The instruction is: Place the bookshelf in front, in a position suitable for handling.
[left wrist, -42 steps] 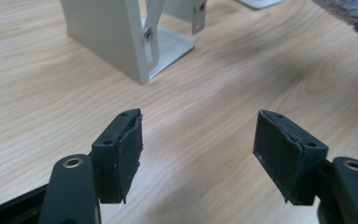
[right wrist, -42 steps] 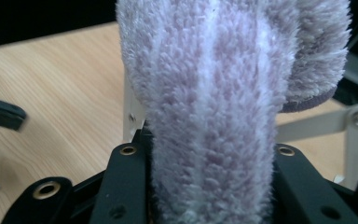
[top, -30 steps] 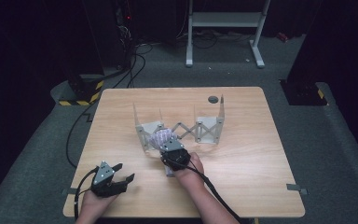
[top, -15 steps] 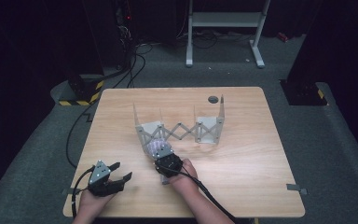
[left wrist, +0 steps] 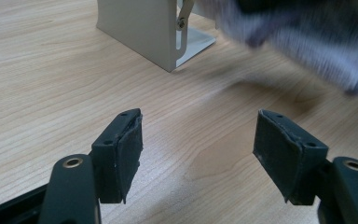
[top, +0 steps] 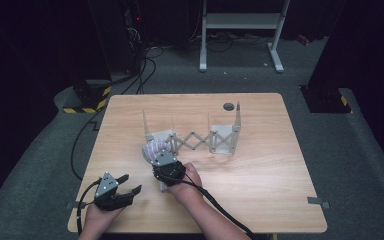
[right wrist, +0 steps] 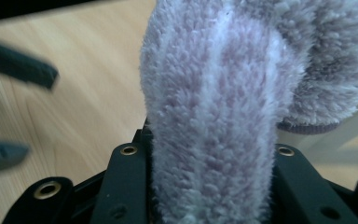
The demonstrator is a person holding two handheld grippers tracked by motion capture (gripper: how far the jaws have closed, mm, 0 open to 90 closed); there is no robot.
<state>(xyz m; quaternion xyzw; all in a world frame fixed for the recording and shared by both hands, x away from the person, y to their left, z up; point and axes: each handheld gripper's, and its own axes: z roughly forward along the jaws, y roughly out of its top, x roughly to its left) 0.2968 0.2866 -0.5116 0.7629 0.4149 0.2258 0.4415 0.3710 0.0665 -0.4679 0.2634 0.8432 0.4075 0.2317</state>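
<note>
A fluffy lilac-and-white striped sock [top: 152, 148] is bunched up just in front of the left end of the rack [top: 195, 140], a pale folding rack with upright plates and a scissor link. My right gripper [top: 158, 159] is shut on the sock. Seen along the jaws, the sock [right wrist: 214, 116] stands between them and flops over to the right, and my right gripper [right wrist: 209, 156] presses it from both sides. At the table's front left, my left gripper [top: 130, 183] rests open, with bare wood between its fingers [left wrist: 126, 144]. The sock [left wrist: 307, 42] shows as a blur at the upper right there.
The wooden table [top: 260, 165] has a round hole [top: 228, 106] near its far edge. One beige upright plate of the rack [left wrist: 140, 28] stands just ahead of my left gripper [left wrist: 198, 140]. Cables and a white stand lie on the floor beyond the table.
My right hand has drawn the sock left and toward the table's front, a little off the wood, away from the rack. The left gripper has stayed in place, open.
</note>
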